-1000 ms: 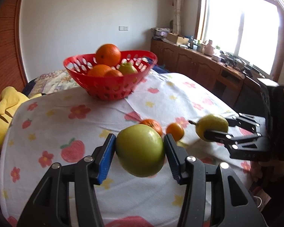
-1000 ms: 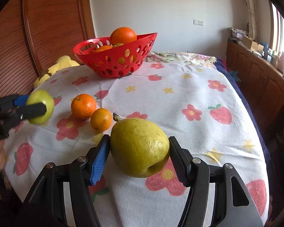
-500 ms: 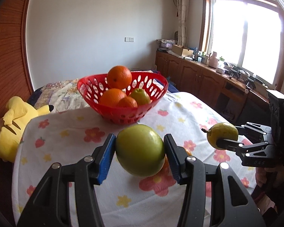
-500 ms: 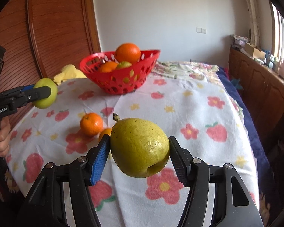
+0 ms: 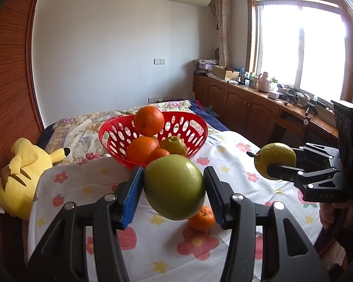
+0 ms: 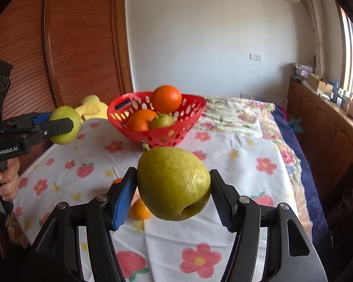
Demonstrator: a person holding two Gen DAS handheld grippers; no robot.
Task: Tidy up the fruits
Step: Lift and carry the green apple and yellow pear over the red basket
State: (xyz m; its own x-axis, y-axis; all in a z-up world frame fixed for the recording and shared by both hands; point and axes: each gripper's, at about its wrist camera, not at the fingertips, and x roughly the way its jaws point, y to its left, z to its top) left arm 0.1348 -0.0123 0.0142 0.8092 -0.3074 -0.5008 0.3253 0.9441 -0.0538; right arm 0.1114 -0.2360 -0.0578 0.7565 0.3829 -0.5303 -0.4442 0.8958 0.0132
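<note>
While both fruits hang clear of the flowered tablecloth [image 6: 242, 141], the left gripper [image 5: 174, 188] is clamped on a green apple [image 5: 174, 186] and the right gripper [image 6: 173, 190] on a yellow-green pear [image 6: 173, 183] — stem tilted up toward the far edge. Straight ahead of both, near the cloth's far edge, sits the red basket [image 5: 190, 127], already piled with oranges. From the left-wrist view the apple looks the nearer — my guess is it drops in first.

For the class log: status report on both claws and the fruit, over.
Left claw shut on green apple. Right claw shut on pear. Red basket ahead, path clear. Small oranges below.
</note>
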